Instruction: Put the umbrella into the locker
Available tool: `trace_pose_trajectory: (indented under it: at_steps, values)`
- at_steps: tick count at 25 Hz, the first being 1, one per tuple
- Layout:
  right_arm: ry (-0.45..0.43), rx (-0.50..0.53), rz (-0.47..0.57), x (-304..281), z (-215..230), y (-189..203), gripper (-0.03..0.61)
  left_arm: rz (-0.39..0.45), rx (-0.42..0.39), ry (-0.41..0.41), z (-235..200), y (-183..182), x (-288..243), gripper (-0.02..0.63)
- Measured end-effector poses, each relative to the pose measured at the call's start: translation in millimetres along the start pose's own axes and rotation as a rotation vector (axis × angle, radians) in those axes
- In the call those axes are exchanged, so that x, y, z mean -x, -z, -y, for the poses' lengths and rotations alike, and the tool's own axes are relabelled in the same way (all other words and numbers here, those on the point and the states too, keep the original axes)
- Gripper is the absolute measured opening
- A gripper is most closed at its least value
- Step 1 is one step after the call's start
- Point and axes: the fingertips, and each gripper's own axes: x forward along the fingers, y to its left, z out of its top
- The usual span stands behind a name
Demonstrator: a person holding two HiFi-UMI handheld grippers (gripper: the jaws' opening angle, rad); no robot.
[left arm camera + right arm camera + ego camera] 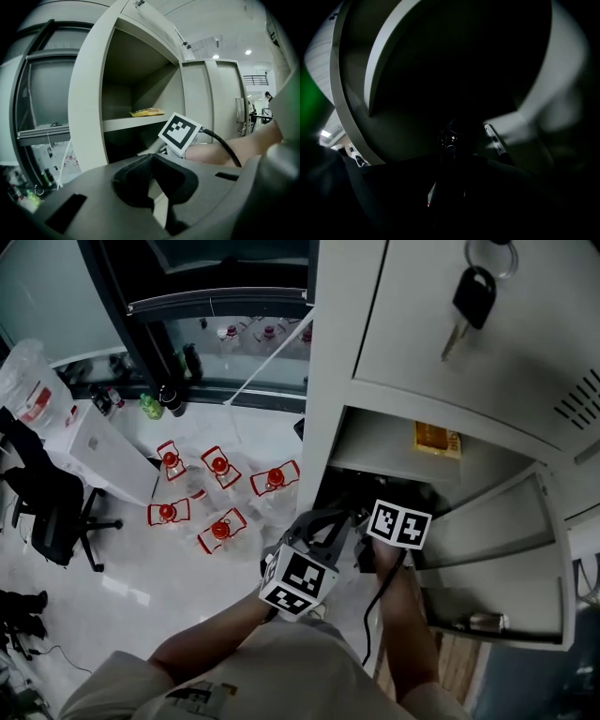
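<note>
The grey locker stands open, and its lower compartment is dark. My right gripper is deep inside that compartment; only its marker cube shows in the head view. A dark folded umbrella runs forward from its jaws, which look shut on it, the end pointing at the back wall. My left gripper hangs just outside the locker front, below and left of the right one. Its black pads meet at the tips with nothing between them.
A yellow packet lies on the shelf above the lower compartment. A marker pen lies on the compartment floor right of the umbrella. The locker door stands open at right. A key hangs in the upper door. Several bottles and a chair are on the floor at left.
</note>
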Motion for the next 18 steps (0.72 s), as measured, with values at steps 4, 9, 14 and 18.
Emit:
trace_pose_trajectory:
  at_steps: [4, 9, 14, 18]
  values:
    - [0.027, 0.038, 0.002, -8.1, 1.7, -3.5, 0.14, 0.007, 0.029, 0.011, -2.0, 0.9, -1.9, 0.008]
    - [0.054, 0.096, -0.01, -21.2, 3.8, -7.1, 0.14, 0.0, 0.069, 0.014, -6.0, 4.3, -1.6, 0.008]
    - [0.071, 0.107, -0.05, -35.5, 9.1, -5.9, 0.139, -0.007, 0.074, 0.007, -10.3, 1.9, 0.2, 0.008]
    - [0.061, 0.096, -0.05, -41.3, 7.9, -9.7, 0.127, -0.007, 0.076, 0.011, -12.0, 2.9, -0.2, 0.008]
